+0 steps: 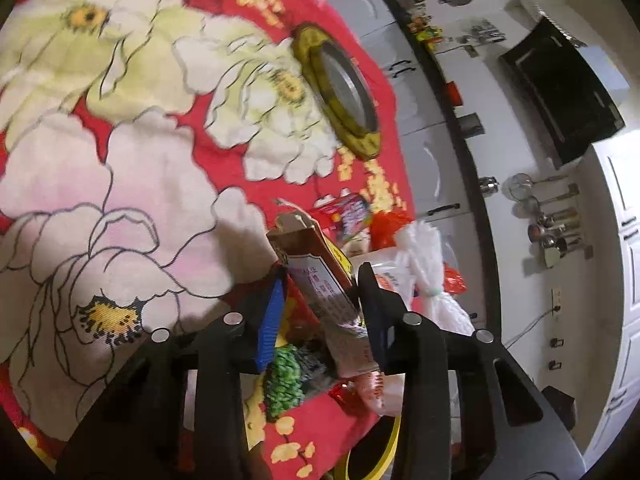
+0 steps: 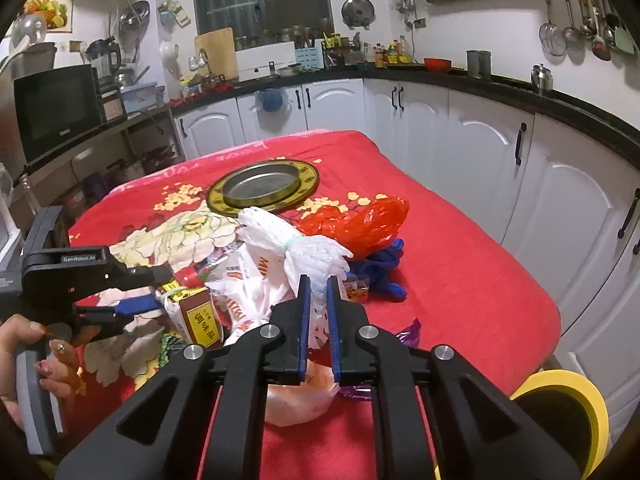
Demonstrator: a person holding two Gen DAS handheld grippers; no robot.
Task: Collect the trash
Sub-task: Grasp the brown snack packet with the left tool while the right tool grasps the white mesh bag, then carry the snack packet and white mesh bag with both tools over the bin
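Left gripper (image 1: 320,304) fingers clamp the brown-and-white cardboard carton (image 1: 316,276); right gripper (image 2: 317,300) fingers pinch the white foam netting (image 2: 304,248). Lift both straight off the red-clothed bench (image 2: 460,280).

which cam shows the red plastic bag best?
Right wrist view: the red plastic bag lies in full sight on the red cloth, behind the white foam net. Left wrist view shows only red scraps of it behind the seasoning box.
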